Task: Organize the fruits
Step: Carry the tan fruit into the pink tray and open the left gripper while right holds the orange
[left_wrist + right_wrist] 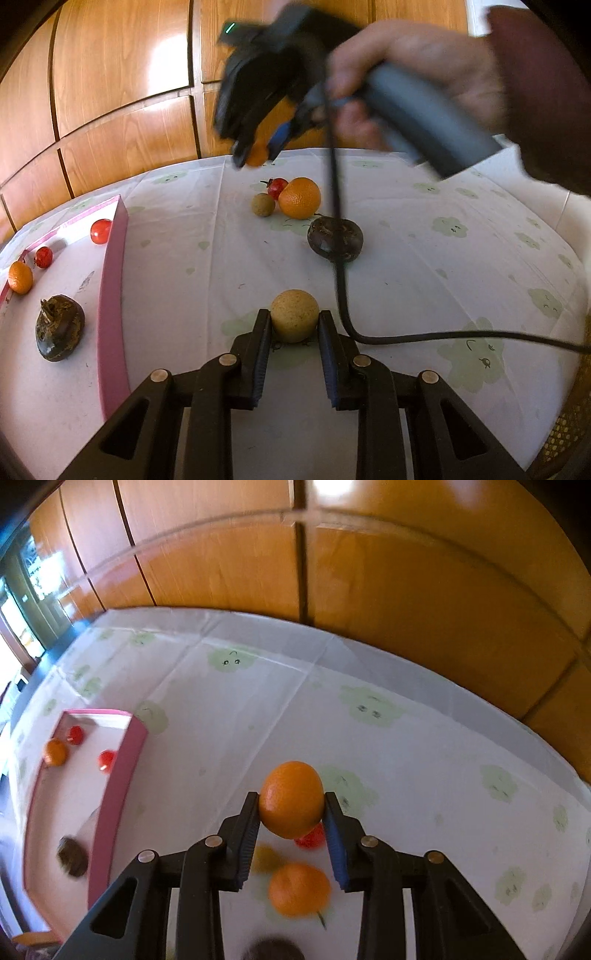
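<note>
Fruits are mid-sort on a cloth-covered table (pixel 424 229), with both handheld grippers loaded. The left gripper (pixel 294 325) pinches a tan, speckled round fruit (pixel 294 320) between its pads, low over the cloth at 6 o'clock in the left wrist view. The right gripper (pixel 291 805) clamps a small orange (pixel 291 799) on its two sides and carries it in the air above the loose pile; blur in both views suggests it is travelling.

The pink tray (pixel 112 295) lies at 9 o'clock and holds a dark brown bulb-like fruit (pixel 60 326), a small mandarin (pixel 20 277) and two red fruits (pixel 101 231). Waiting on the cloth at 12 o'clock are a larger orange (pixel 300 197), a red fruit with a stem (pixel 277 187), a small tan fruit (pixel 263 204) and a second dark fruit (pixel 335 239). The right gripper's cable (pixel 338 258) trails across that dark fruit.

The step in hand looks like a carry to the tray. Done well, each fruit would clear the tray's pink wall before descending, be set onto a bare patch of the tray floor away from the pieces already there, and be let go only once it rests, since round fruit is apt to roll. Keeping the cable from dragging the remaining fruit would help, as would taking the two grippers to the tray in turn.
</note>
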Tool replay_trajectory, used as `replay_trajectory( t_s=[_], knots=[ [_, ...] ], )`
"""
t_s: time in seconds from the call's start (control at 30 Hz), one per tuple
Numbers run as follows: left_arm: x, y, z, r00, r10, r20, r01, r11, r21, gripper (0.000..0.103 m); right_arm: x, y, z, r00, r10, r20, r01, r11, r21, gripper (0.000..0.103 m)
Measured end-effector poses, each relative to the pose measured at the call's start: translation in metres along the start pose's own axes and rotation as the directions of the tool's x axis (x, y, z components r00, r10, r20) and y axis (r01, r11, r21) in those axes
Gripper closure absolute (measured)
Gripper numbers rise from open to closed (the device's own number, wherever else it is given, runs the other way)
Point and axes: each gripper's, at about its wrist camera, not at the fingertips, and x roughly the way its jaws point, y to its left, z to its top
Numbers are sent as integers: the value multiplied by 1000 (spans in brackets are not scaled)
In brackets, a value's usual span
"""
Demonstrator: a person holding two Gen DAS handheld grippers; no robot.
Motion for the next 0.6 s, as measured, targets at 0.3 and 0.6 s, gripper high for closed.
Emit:
replay_trajectory(
  t_s=[0.3, 0.6],
  knots=[
    [1, 0, 2, 1000, -2, -12, 2, 1000, -3, 78, -17, -60, -88, 989, -32, -146, 54, 988, 144, 69],
    [5, 9, 16, 994, -44, -99, 41, 999, -32, 78, 3, -63, -115, 978, -104, -182, 129, 983, 132, 69]
  ],
)
